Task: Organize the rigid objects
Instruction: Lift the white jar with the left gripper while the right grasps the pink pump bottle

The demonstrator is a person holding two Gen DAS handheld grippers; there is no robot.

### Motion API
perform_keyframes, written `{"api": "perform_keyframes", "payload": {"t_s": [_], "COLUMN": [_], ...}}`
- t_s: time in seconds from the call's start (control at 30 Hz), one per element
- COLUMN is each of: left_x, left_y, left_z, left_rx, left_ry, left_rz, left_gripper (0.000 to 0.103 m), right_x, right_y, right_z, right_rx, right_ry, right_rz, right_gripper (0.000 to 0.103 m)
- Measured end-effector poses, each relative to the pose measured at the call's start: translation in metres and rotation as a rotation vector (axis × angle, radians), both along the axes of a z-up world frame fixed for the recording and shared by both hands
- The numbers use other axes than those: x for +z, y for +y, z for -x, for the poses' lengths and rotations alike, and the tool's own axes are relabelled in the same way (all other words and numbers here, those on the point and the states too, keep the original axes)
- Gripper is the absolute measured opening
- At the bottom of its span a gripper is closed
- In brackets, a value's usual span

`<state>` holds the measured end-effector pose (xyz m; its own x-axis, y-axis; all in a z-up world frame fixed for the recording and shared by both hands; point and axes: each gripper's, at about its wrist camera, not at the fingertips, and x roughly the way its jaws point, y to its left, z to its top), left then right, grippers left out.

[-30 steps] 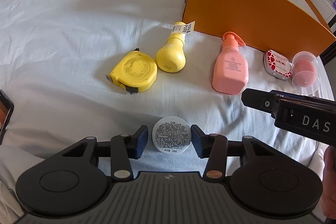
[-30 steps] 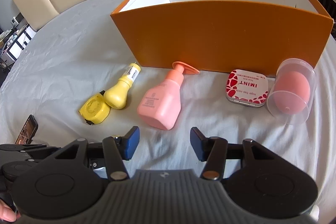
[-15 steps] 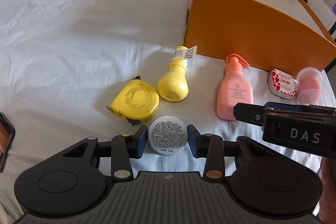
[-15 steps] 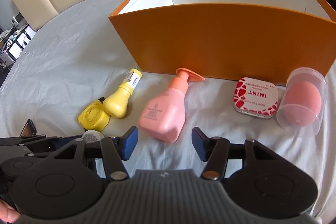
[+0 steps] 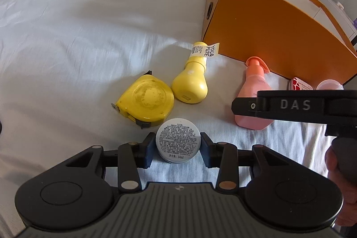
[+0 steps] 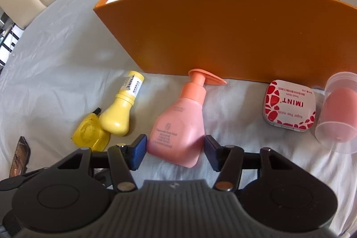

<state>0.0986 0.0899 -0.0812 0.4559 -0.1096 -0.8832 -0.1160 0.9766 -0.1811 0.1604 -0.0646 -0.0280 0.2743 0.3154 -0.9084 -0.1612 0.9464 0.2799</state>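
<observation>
Left wrist view: left gripper [image 5: 178, 146] low in the middle of the frame, two blue fingers hugging a small round white jar with tiny black print [image 5: 178, 140], both touching its sides or very nearly. Looks gripped, but still sitting on the white cloth of the desk [image 5: 67, 26]. Just above it, a flat round yellow tape measure [image 5: 145, 100]. Right beside that, a yellow bulb-shaped plastic bottle with a white label [image 5: 191, 81], lying down, cap toward the big orange cardboard box with white inside [image 5: 267, 26] in the upper right.

Right wrist view: right gripper [image 6: 175, 150] low in the middle, wide open, one blue finger on each side of the fat bottom of a pink plastic pump bottle [image 6: 180, 128]. Left finger about touching, right finger just beside; not squeezed yet. Bottle lying flat, pump head pointing up at the box wall. At the right of the frame, a white mint tin with red spots [image 6: 290, 105], and at the far right edge a clear plastic cup with a pink egg-shaped sponge inside [image 6: 339, 110], both near the box wall.

Nothing to see inside the box yet, though its floor is hidden. All six things still out on the cloth. So just starting, most likely: two being picked, four more waiting, every one still to go in the box.
</observation>
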Motion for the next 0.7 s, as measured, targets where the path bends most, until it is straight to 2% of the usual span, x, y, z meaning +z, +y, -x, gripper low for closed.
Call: {"api": "perform_keyframes", "payload": {"t_s": [0.13,0.4,0.7], "left_x": [0.0,0.0,0.002], "left_y": [0.001,0.0,-0.004], "left_z": [0.001,0.002,0.004], "left_rx": [0.007,0.016,0.014], "left_ry": [-0.001,-0.008,-0.017], "left_rz": [0.012,0.022,-0.006], "left_gripper": [0.046,0.046,0.046], "right_x": [-0.005,0.003,0.012], "right_y": [0.007,0.001,-0.044], "right_z": [0.0,0.012,0.038], "right_rx": [0.031,0.052,0.085], "right_ry": [-0.011,-0.03,-0.037], "right_rz": [0.044,0.042,0.097], "right_gripper": [0.056,0.054,0.054]}}
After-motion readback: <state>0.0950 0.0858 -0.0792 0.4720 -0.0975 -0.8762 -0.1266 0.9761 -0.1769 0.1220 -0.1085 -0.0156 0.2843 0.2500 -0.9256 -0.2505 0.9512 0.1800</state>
